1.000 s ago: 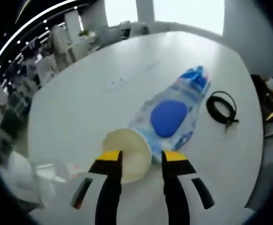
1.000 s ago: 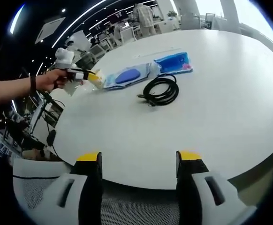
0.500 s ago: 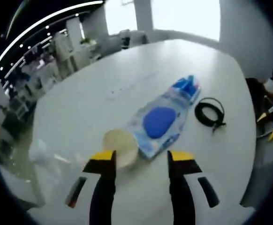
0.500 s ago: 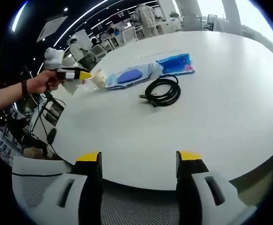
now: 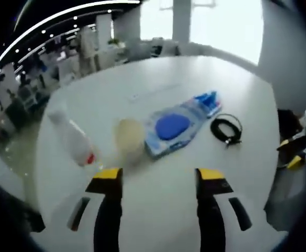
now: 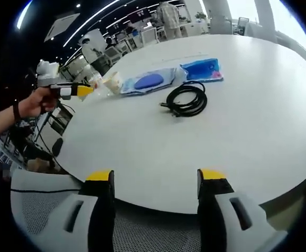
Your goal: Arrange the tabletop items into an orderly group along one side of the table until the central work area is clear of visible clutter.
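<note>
The round white table (image 6: 237,136) takes up most of both views. In the right gripper view its near edge curves across just above the jaws, and the wide stretch from that edge up to the items is bare; the far right part of the top is bare as well. In the left gripper view there is open surface between the jaws and the items, and more beyond them toward the windows.

The items lie in a loose row near the table's far left side as seen in the right gripper view. Largest is the clear packet with a blue oval inside (image 5: 173,127), lying flat. A smaller blue pack (image 6: 202,70) lies at its end, touching or overlapping it. A black cable (image 6: 187,101), coiled in a loop, sits just beside these, on the side toward the open middle of the table. A plastic bottle (image 5: 69,137) lies on its side close to the table edge. A pale cup (image 5: 129,136) rests between the bottle and the clear packet, close to the packet's end.

The left gripper (image 5: 159,177) hovers over bare table short of the cup, its jaws spread wide with nothing between them. The right gripper (image 6: 155,178) hangs off the near edge over a mesh chair back (image 6: 37,205), jaws likewise wide apart and empty.
</note>
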